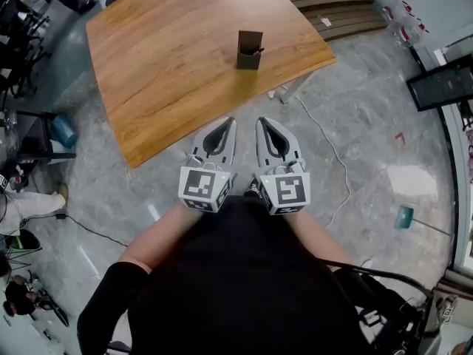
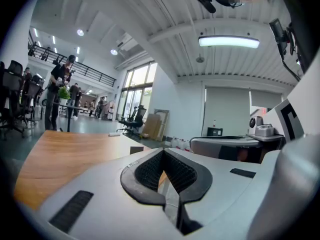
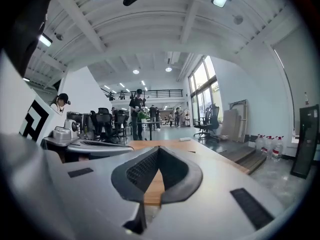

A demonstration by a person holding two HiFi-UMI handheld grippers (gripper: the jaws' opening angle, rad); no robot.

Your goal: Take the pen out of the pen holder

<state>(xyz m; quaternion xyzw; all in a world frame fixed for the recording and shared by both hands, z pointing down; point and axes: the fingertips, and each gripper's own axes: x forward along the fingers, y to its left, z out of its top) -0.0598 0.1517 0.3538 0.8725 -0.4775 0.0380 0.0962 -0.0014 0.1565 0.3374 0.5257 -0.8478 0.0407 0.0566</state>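
— Both claws first. How do they stand?

— Left gripper [image 1: 229, 124] has its jaws closed tip to tip with nothing between them. Its own view shows only the dark ribbed pads [image 2: 147, 170] ringing an empty hollow. Right gripper [image 1: 263, 124] is the same: pressed together and empty. They sit side by side close to the person's body, with their tips about level with the near edge of the table [image 1: 170, 72] in the head view.

— And the pen?

— The pen [image 1: 257, 51] stands in the pen holder [image 1: 249, 56], with its end poking out at the rim. That holder is a dark, upright, square box toward the far side of the table, well apart from both grippers.

— What about the surface?

— It's a warm wood-grain top with a curved edge. Below it is a grey marbled floor [image 1: 369, 146] with a white cable [image 1: 325, 143] trailing across. Wooden steps [image 1: 332, 9] lie beyond the table's far corner.

— And the room?

— It's a large open office. It has a white ribbed ceiling with a strip light [image 2: 229, 42], tall windows [image 2: 137, 91] and a mezzanine railing [image 2: 85, 71]. A standing person [image 2: 57, 91] is near some office chairs, with others further back. The right gripper view shows a row of water bottles [image 3: 267, 146] on the floor by the steps.
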